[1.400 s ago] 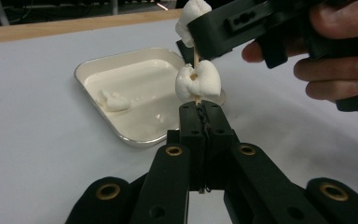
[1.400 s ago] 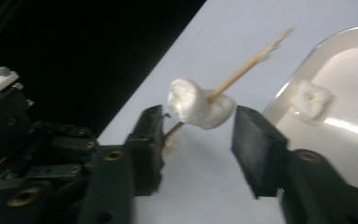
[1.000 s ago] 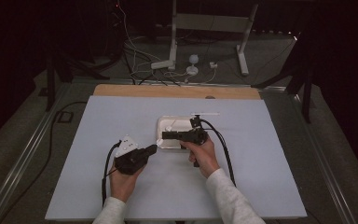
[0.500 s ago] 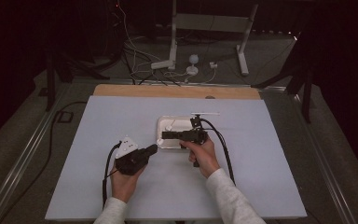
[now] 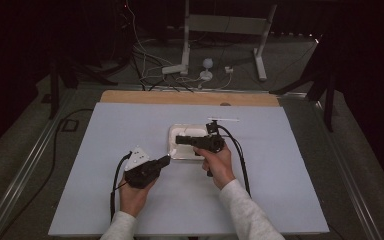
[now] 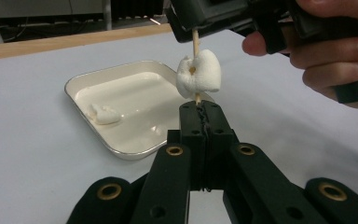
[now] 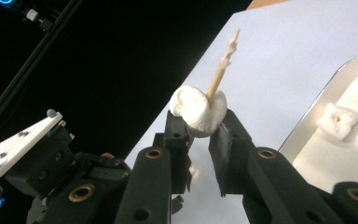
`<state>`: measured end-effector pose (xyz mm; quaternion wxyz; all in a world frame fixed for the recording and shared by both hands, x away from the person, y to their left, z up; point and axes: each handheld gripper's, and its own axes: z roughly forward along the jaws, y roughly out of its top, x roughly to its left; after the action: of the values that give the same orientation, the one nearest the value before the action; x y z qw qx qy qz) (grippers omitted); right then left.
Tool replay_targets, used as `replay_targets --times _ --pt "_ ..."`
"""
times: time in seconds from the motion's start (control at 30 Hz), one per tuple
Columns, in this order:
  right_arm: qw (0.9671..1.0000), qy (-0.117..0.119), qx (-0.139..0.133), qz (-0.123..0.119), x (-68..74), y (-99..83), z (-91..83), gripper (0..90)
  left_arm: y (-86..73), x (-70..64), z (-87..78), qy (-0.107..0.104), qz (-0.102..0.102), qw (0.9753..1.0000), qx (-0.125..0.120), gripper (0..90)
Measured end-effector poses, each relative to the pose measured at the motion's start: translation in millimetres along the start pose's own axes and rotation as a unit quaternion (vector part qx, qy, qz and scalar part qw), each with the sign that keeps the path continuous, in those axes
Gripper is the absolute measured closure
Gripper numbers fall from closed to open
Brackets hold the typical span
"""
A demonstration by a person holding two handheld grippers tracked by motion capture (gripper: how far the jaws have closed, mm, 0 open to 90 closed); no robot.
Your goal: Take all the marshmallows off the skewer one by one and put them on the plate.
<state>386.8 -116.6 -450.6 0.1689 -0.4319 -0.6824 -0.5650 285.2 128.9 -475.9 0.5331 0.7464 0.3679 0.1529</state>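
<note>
A white marshmallow (image 6: 200, 77) is threaded on a thin wooden skewer (image 6: 195, 45). My left gripper (image 6: 199, 108) is shut on the skewer's lower end, just under the marshmallow. My right gripper (image 6: 193, 33) comes in from above it, held in a hand. In the right gripper view my right gripper (image 7: 200, 130) has its jaws a small gap apart, straddling the skewer (image 7: 219, 70), with the marshmallow (image 7: 193, 109) against their tips. In the high view both grippers, left (image 5: 166, 160) and right (image 5: 179, 139), meet at the front left edge of a white tray (image 5: 180, 131).
The tray (image 6: 121, 149) holds another marshmallow (image 6: 103, 113) and sits mid-table on a white board (image 5: 120, 125) with a wooden strip (image 5: 190, 97) at its far edge. Cables and a stand's feet (image 5: 205, 70) lie on the floor beyond.
</note>
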Motion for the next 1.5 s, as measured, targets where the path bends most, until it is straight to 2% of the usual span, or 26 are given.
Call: replay_targets --times 0.5,0.63,0.73,0.77,0.83,0.9,0.93,1.07,1.27,1.5 --pt "0.9990 -0.025 -0.037 -0.009 2.7 6.5 -5.3 78.5 -1.8 -0.7 -0.8 0.002 0.005 1.0000 0.003 90.0" --pt "0.9987 -0.032 -0.036 -0.014 3.1 7.9 -6.0 78.4 -1.9 -1.1 -0.5 0.005 0.010 0.9999 0.008 90.0" --pt "0.9987 -0.032 -0.038 -0.012 2.1 8.7 -6.3 78.3 -2.4 -0.2 -1.4 0.009 0.009 0.9999 0.010 90.0" --pt "0.9977 -0.037 -0.056 -0.006 0.4 10.2 -9.5 78.5 -3.4 -0.5 -1.1 0.011 0.013 0.9997 0.016 90.0" --pt "0.9976 -0.033 -0.062 0.003 -2.4 12.8 -12.6 78.3 -4.7 -0.1 -1.9 0.009 0.009 0.9999 0.012 90.0" --pt "0.9975 -0.042 -0.056 -0.006 -2.6 15.3 -14.7 78.3 -3.7 -0.9 -1.2 0.009 0.021 0.9996 0.017 90.0" --pt "0.9974 -0.044 -0.056 -0.012 -1.6 16.0 -15.3 78.3 -4.0 -0.2 -1.4 0.003 0.019 0.9997 0.017 90.0" --pt "0.9971 -0.049 -0.055 -0.019 0.1 19.7 -15.7 78.3 -4.0 1.3 -4.9 0.008 0.021 0.9996 0.017 90.0" --pt "0.9971 -0.045 -0.060 -0.013 -2.1 20.4 -14.7 78.4 -5.4 3.1 -7.4 0.006 0.023 0.9995 0.021 90.0" --pt "0.9961 -0.055 -0.068 -0.013 -3.3 21.0 -16.4 78.9 -6.3 3.1 -8.0 0.007 0.026 0.9993 0.026 90.0"
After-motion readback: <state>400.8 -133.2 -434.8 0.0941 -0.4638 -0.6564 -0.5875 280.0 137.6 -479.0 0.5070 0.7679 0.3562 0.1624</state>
